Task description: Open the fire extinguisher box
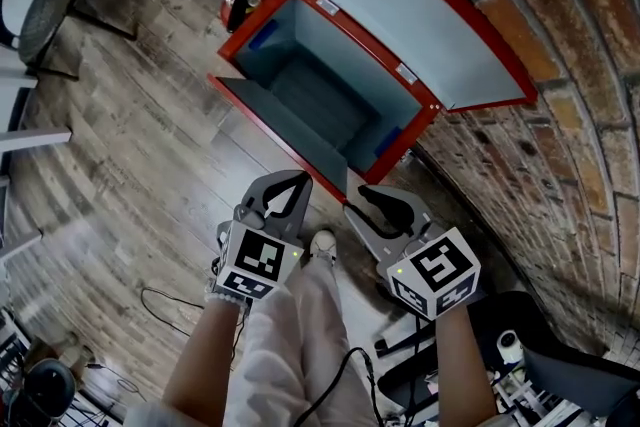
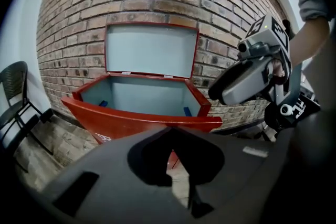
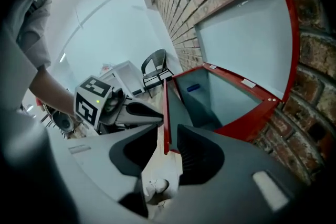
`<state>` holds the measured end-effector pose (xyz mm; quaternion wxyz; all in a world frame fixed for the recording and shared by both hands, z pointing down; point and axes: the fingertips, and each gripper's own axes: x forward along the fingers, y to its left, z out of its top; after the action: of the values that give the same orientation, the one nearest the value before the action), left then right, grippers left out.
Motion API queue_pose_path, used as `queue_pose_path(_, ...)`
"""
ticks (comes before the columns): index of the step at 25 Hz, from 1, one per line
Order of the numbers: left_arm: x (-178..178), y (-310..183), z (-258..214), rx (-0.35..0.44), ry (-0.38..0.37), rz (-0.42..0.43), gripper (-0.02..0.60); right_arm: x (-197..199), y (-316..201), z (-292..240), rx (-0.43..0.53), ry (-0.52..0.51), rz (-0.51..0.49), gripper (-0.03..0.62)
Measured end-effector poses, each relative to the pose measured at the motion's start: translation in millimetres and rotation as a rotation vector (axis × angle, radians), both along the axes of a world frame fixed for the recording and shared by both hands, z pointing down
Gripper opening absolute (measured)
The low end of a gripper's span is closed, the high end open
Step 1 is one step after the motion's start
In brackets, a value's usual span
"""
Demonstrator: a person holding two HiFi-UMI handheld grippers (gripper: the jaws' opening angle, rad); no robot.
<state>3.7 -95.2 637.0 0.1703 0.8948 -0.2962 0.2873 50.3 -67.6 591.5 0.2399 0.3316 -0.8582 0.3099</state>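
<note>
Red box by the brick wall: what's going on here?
A person stands in front of the box with a gripper in each hand. The box is already open: its lid leans up against the brick wall and its front flap is folded out. The left gripper has its jaws together and holds nothing. The right gripper has its jaws apart; the flap's red edge shows between them, but neither jaw presses on it.
</note>
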Motion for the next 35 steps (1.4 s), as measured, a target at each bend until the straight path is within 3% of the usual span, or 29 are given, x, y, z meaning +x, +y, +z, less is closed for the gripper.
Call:
queue_pose_path(19,-33,33,17,-0.043,0.002,-0.033,0.000,-53,36,47,-0.110,0.051,-0.168,0.143)
queue_pose_path(22,-38,40,22,-0.055,-0.002,-0.036,0.000,-61,42,57,-0.129,0.065,-0.188,0.117)
queue_pose_path(24,-42,45,26,-0.065,-0.010,-0.034,0.000,-65,44,62,-0.126,0.084,-0.195,0.066)
queue_pose_path(31,-60,55,28,-0.070,-0.019,-0.035,0.000,-78,57,74,-0.178,0.054,-0.195,0.059)
queue_pose_path(35,-81,53,22,-0.064,-0.017,-0.086,0.000,-88,69,87,-0.213,0.065,-0.206,0.055)
